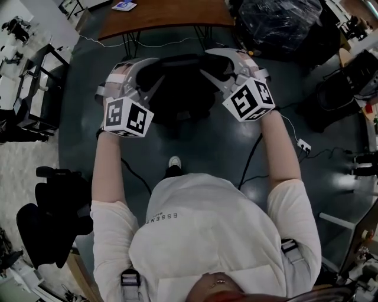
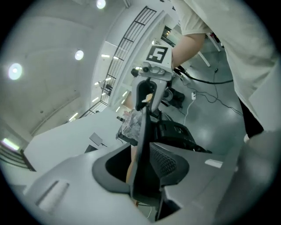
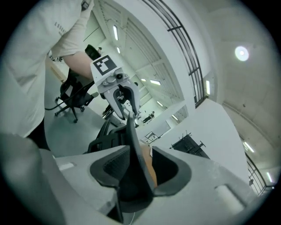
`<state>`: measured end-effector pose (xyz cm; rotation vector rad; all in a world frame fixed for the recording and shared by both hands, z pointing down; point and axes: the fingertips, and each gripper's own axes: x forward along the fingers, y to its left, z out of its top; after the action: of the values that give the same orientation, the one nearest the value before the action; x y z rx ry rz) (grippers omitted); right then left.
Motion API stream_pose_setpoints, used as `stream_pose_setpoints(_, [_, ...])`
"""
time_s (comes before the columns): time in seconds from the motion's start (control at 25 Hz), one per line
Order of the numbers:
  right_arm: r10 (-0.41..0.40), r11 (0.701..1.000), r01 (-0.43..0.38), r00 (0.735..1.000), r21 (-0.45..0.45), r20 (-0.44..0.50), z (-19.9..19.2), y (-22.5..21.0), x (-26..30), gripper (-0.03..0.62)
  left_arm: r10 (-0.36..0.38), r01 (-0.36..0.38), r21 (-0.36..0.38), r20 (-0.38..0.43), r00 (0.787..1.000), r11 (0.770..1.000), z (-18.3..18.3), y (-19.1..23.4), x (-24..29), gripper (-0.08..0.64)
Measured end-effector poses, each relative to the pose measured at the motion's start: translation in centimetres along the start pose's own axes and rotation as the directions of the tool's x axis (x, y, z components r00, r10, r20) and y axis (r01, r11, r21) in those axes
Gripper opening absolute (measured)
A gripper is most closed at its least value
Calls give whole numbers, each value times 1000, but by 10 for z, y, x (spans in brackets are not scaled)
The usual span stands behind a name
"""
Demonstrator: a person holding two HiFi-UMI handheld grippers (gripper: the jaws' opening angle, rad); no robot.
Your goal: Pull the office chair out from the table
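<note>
The black office chair (image 1: 180, 88) stands on the dark floor just in front of the brown table (image 1: 165, 15). My left gripper (image 1: 150, 74) is at the left side of its backrest and my right gripper (image 1: 215, 65) at the right side. In the left gripper view the backrest's thin dark edge (image 2: 142, 132) rises between the jaws of the left gripper (image 2: 140, 176), with a gap beside it. The right gripper view shows the same edge (image 3: 134, 140) inside the right gripper (image 3: 136, 171), whose jaws stand wider than the edge. Both grippers are open.
A bulky thing wrapped in black film (image 1: 277, 23) sits at the top right by the table. Another black chair (image 1: 53, 218) is at the lower left. Cables (image 1: 254, 153) and a power strip (image 1: 303, 144) lie on the floor to the right. Racks (image 1: 35, 82) line the left.
</note>
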<state>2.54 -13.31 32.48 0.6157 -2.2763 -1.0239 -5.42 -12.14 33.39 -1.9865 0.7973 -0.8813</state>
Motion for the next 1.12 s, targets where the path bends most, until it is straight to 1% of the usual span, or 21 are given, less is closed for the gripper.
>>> stream_pose_setpoints(0.04, [-37,999,37,999,36,18,4,-1,-10,142,45,-44,-38,28,999,998,10,3,-9,132])
stream_pose_setpoints(0.08, [-80,994,77,996,75,32,7,-2,-19,104,94,-88,-92,58,994,992,19,6,-18,98])
stream_pose_setpoints(0.12, [-123,986,117,992,120,42,9,-1,-27,37,142,-128,-156,88,986,979,27,8,-26,69])
stream_pose_setpoints(0.16, [-159,974,149,986,169,49,10,2,-33,1,188,-159,-225,113,976,961,33,9,-33,46])
stream_pose_setpoints(0.24, [-200,947,180,978,265,52,8,13,-42,0,261,-196,-353,147,954,915,43,4,-44,17])
stream_pose_setpoints(0.32, [-226,918,196,973,345,49,4,27,-47,-6,315,-212,-444,171,934,871,50,-1,-53,17])
stream_pose_setpoints(0.36, [-242,902,207,969,380,47,2,34,-49,-6,342,-216,-491,183,922,844,53,-4,-57,17])
stream_pose_setpoints(0.4, [-260,883,222,965,413,38,-1,41,-52,-6,373,-215,-552,191,908,805,54,-8,-61,17])
stream_pose_setpoints(0.44, [-278,860,238,960,451,25,-4,47,-56,-6,407,-210,-622,191,893,754,54,-13,-66,17])
stream_pose_setpoints(0.48, [-297,831,252,955,497,12,-8,54,-60,-6,439,-204,-688,184,879,696,54,-18,-70,17])
stream_pose_setpoints(0.52, [-313,799,262,950,541,2,-11,61,-64,-6,464,-199,-739,170,870,643,52,-23,-75,17])
stream_pose_setpoints(0.56, [-325,769,270,946,580,-10,-14,68,-68,-6,481,-195,-777,153,863,598,51,-28,-79,17])
stream_pose_setpoints(0.64, [-340,710,287,939,643,-44,-22,82,-75,-7,505,-185,-832,126,854,522,47,-38,-89,17])
stream_pose_setpoints(0.68, [-346,682,300,936,667,-68,-27,90,-80,-6,511,-176,-855,117,851,488,46,-44,-93,17])
stream_pose_setpoints(0.72, [-353,655,319,931,685,-96,-31,97,-85,-6,511,-165,-873,108,852,460,45,-52,-97,17])
stream_pose_setpoints(0.76, [-360,632,339,925,696,-124,-35,103,-90,-7,505,-154,-886,101,857,438,43,-60,-101,17])
stream_pose_setpoints(0.8, [-364,617,356,920,702,-146,-37,109,-93,-8,496,-145,-895,94,863,423,42,-68,-104,17])
stream_pose_setpoints(0.84, [-363,609,365,918,704,-161,-37,117,-96,-8,485,-138,-901,87,870,410,40,-76,-107,17])
stream_pose_setpoints(0.92, [-345,605,363,922,708,-177,-31,135,-100,-8,470,-131,-913,73,880,386,35,-92,-119,17])
stream_pose_setpoints(1.0, [-320,604,349,930,717,-183,-22,156,-102,-8,463,-130,-922,59,885,366,28,-109,-133,17])
stream_pose_setpoints(1.12, [-297,595,346,933,725,-201,-6,187,-109,-8,445,-120,-932,49,894,342,24,-130,-156,17])
